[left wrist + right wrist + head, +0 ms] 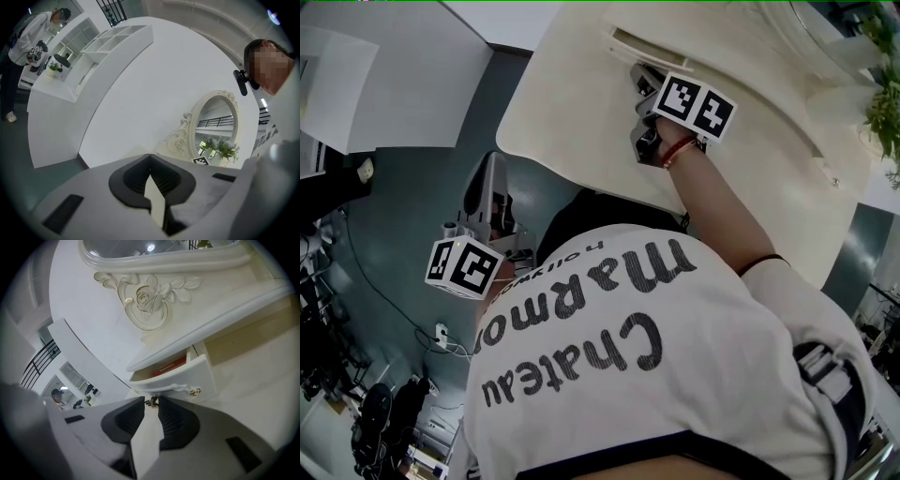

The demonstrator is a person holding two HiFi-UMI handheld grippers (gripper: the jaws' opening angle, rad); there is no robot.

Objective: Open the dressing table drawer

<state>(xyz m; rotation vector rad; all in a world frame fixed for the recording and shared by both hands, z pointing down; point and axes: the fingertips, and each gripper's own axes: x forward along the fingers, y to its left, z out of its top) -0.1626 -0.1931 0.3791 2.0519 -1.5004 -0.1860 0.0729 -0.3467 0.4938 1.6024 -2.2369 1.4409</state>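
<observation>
The drawer (pixel 183 378) sits just under the mirror (pixel 131 246), below the carved rose on the mirror's frame. It is part of the pale counter (pixel 572 122) that the mirror stands on. The drawer is open a little way. I can see a gap at its top and something red (pixel 168 366) inside.

The right claw (pixel 151 401) is right at the drawer front. Its two black jaws are pulled in narrow, and they pinch a small metal knob (pixel 150 403) on the drawer. A second gold knob (pixel 194 391) sits a bit further along the front, and nothing touches that one.

The left claw (pixel 150 155) is squeezed all the way closed and holds nothing. It hangs over the floor (pixel 403 197), well away from the mirror and off to the side of the counter. So the right hand is the near one, and I think it does this job alone.

The drawer front runs sideways under the mirror. The drawer itself slides straight out, away from the mirror and toward the person. The claw points at the mirror and the knob is at its tips, so I think the pull should go straight back along the claw's own line. If the pull goes crooked, the little knob could slip out of the jaws.
</observation>
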